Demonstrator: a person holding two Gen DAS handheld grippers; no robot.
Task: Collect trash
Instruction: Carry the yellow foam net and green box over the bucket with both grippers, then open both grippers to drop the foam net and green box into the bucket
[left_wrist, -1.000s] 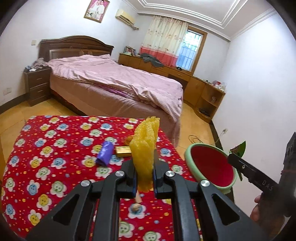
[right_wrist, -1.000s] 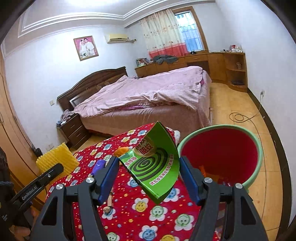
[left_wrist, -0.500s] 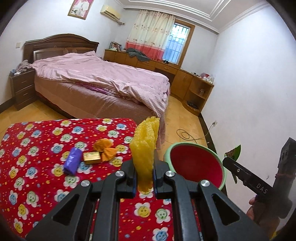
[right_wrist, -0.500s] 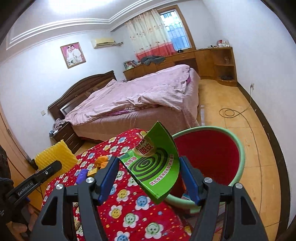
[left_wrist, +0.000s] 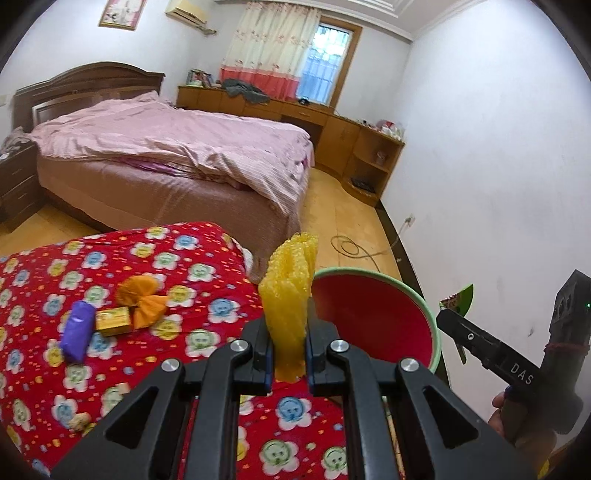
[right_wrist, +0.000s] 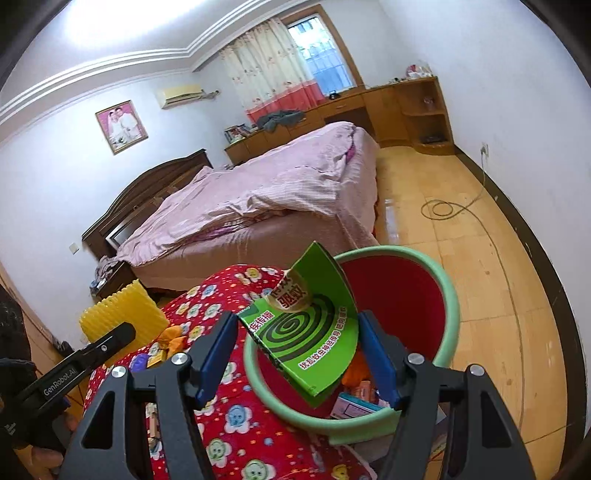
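Observation:
My left gripper (left_wrist: 289, 341) is shut on a yellow ribbed foam sheet (left_wrist: 290, 291), held upright near the table's right edge beside the red bin with a green rim (left_wrist: 430, 314). The foam also shows in the right wrist view (right_wrist: 118, 317). My right gripper (right_wrist: 299, 350) is shut on a green mosquito-coil box (right_wrist: 308, 332), held over the bin (right_wrist: 452, 306), which holds several pieces of trash. On the red flowered tablecloth (left_wrist: 166, 258) lie a purple wrapper (left_wrist: 77, 330), a small yellow box (left_wrist: 112, 321) and an orange wrapper (left_wrist: 142, 299).
A bed with pink covers (left_wrist: 177, 147) stands beyond the table. Wooden cabinets (left_wrist: 347, 136) line the far wall. A cable (right_wrist: 447, 208) lies coiled on the wooden floor to the right of the bin.
Both grippers have moved right toward the bin. The green box now hangs over the bin's opening, and the foam sheet has come up beside its rim. Both grips are unchanged.

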